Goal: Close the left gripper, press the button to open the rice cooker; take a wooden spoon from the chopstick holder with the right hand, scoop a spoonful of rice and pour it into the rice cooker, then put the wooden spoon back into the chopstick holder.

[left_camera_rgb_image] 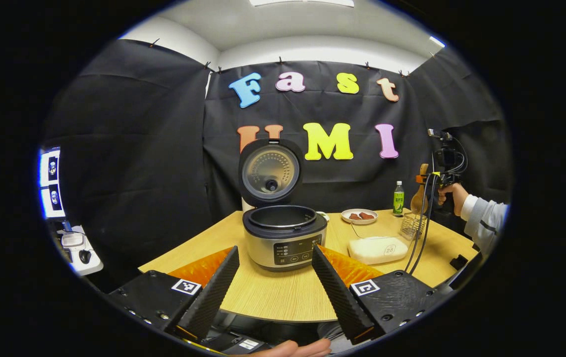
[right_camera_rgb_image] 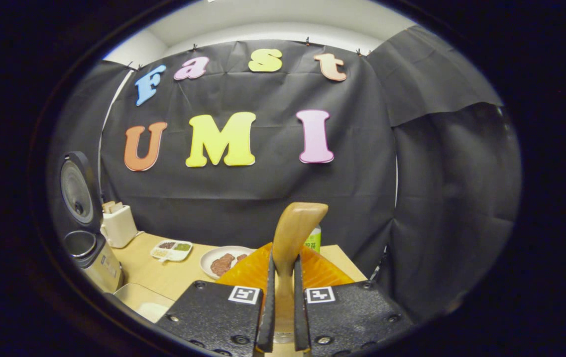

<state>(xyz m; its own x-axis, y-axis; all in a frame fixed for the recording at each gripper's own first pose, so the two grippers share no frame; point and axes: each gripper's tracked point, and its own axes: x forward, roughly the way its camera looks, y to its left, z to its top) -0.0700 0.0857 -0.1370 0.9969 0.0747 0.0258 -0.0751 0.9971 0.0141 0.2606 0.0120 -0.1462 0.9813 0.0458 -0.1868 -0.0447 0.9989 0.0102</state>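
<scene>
Both fingers of the right gripper [right_camera_rgb_image: 283,317] clamp the light, stiff, pale wooden spoon [right_camera_rgb_image: 293,233] low on its handle, bowl upright, lifted above the wire chopstick holder [left_camera_rgb_image: 412,225]. Left gripper [left_camera_rgb_image: 275,292] hangs open facing the lid-up silver rice cooker [left_camera_rgb_image: 283,238].

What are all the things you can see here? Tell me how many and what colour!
rice cooker: one, silver and black, lid up, middle of the table
table: one, light wood
wooden spoon: one, tan, upright between the right gripper's fingers
chopstick holder: one, wire, right side of the table
white box: one, beside the cooker
plate: one, white, brown food on it, behind the box
bottle: one, green, at the back
divided tray: one, white, behind the cooker
left gripper: one, fingers spread apart
right gripper: one, closed on the spoon
hand: one, with a pale sleeve, holding the right gripper
</scene>
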